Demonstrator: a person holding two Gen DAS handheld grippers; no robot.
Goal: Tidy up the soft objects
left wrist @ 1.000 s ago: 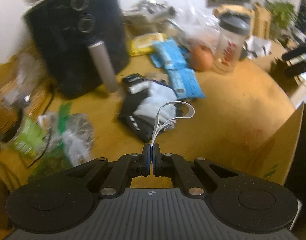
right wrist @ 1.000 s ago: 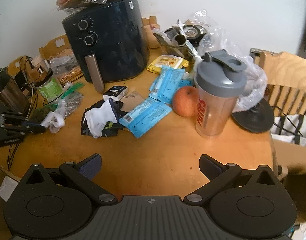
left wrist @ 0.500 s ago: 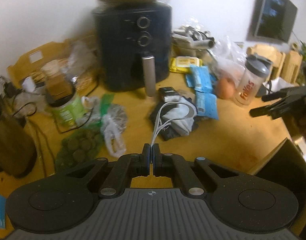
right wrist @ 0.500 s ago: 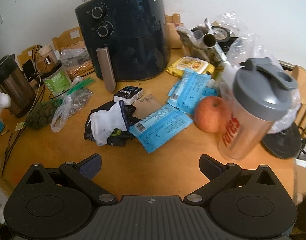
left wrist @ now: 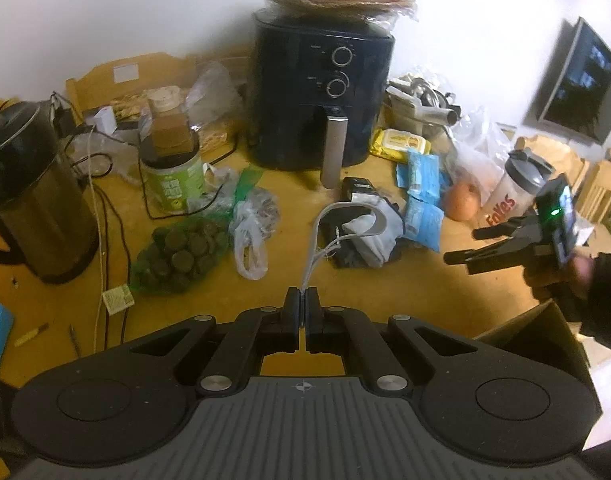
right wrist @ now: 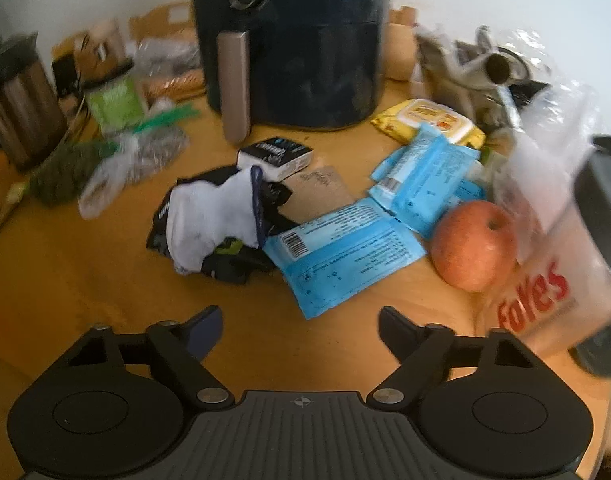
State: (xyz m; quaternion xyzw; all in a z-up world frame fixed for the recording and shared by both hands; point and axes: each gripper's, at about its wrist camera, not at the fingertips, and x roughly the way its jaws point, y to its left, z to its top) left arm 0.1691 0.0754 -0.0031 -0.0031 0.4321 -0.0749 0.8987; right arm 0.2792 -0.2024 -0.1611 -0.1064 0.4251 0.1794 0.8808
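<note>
My left gripper (left wrist: 304, 300) is shut on a thin white looped strap (left wrist: 347, 216) that stands up in front of the camera above the table. A heap of black and white soft garments (left wrist: 369, 236) lies on the wooden table past it; in the right wrist view the heap (right wrist: 217, 224) is left of centre, a white sock on top. My right gripper (right wrist: 299, 322) is open and empty, held short of the heap. It also shows at the right edge of the left wrist view (left wrist: 481, 246).
A black air fryer (left wrist: 321, 100) stands behind the heap. Blue packets (right wrist: 345, 248), an apple (right wrist: 471, 246) and a shaker bottle (right wrist: 561, 280) lie right. A kettle (left wrist: 29, 196), green jar (left wrist: 173, 172), food bags (left wrist: 181, 256) and cables lie left. A cardboard box (left wrist: 545, 332) is at lower right.
The left gripper pulled back and up from the table with the strap, so more of the left side shows. The right gripper moved forward and down towards the garment heap.
</note>
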